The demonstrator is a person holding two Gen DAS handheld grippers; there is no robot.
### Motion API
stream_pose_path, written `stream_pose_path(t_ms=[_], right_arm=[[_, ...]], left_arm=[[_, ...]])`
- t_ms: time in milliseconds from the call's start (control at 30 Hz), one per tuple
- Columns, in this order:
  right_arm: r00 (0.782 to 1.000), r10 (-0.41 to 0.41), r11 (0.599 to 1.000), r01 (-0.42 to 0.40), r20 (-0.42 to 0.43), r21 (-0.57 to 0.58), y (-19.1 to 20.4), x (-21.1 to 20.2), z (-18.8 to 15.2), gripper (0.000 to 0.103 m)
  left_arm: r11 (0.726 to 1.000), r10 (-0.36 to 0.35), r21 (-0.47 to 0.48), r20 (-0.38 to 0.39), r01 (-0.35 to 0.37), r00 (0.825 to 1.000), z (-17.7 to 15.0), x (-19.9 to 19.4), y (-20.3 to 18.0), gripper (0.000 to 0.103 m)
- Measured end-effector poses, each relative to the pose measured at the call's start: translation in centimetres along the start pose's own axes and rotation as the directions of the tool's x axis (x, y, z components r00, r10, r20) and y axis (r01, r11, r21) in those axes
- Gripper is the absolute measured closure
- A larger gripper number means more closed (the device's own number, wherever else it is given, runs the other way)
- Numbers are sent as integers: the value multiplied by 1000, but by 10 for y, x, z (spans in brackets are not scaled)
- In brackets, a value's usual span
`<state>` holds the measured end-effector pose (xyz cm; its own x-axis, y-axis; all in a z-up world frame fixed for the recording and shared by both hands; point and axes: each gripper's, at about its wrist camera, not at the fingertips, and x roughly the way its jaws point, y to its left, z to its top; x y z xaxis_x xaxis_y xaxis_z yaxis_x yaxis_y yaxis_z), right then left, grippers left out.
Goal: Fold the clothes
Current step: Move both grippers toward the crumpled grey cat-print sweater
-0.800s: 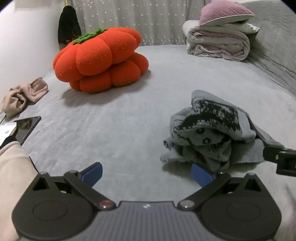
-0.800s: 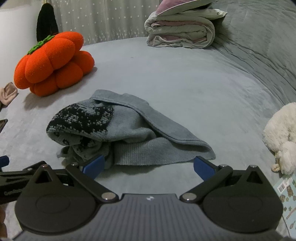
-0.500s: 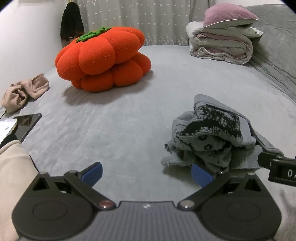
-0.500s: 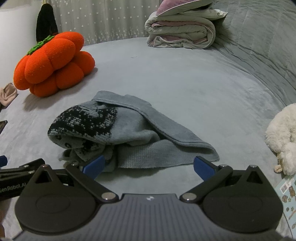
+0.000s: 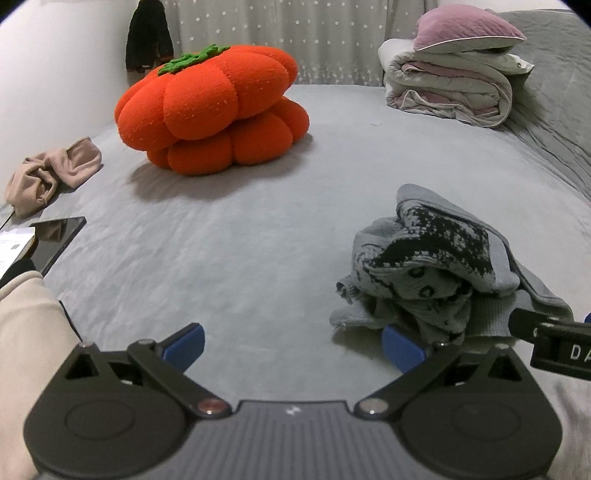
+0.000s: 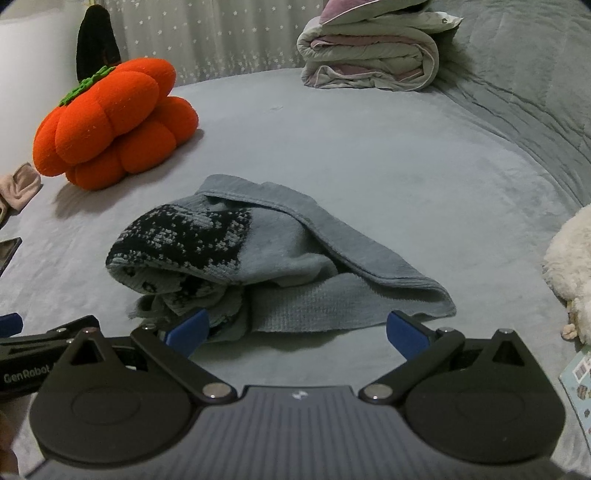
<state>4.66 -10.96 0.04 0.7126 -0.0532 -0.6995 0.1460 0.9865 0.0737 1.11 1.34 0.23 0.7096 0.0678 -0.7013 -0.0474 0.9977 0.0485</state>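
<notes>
On the grey bed [image 6: 369, 147] a grey knitted sweater [image 6: 266, 258] with a black speckled patch lay crumpled in a heap. Both tongs were spread wide and gripped nothing. The right tongs [image 6: 295, 328] hovered just in front of the heap, with the left blue fingertip [image 6: 186, 328] at its near edge. The left tongs [image 5: 291, 343] sat beside the sweater [image 5: 436, 266], their right fingertip [image 5: 402, 349] close against the near fold. Farther back stood an orange pumpkin cushion [image 5: 210, 110], and folded bedding [image 5: 450, 85] topped by a purple pillow [image 5: 465, 29]. A beige cloth [image 5: 51, 173] lay by the left edge.
</notes>
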Motion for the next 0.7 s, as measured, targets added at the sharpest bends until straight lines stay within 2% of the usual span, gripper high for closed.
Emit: stream_pose_path(t_ms=[700], right_arm=[[1000,9,1000,-9,-15,-10,3,1,-2,0]], left_arm=[[1000,8,-16,-14,-8,1000,1,3,4,1]])
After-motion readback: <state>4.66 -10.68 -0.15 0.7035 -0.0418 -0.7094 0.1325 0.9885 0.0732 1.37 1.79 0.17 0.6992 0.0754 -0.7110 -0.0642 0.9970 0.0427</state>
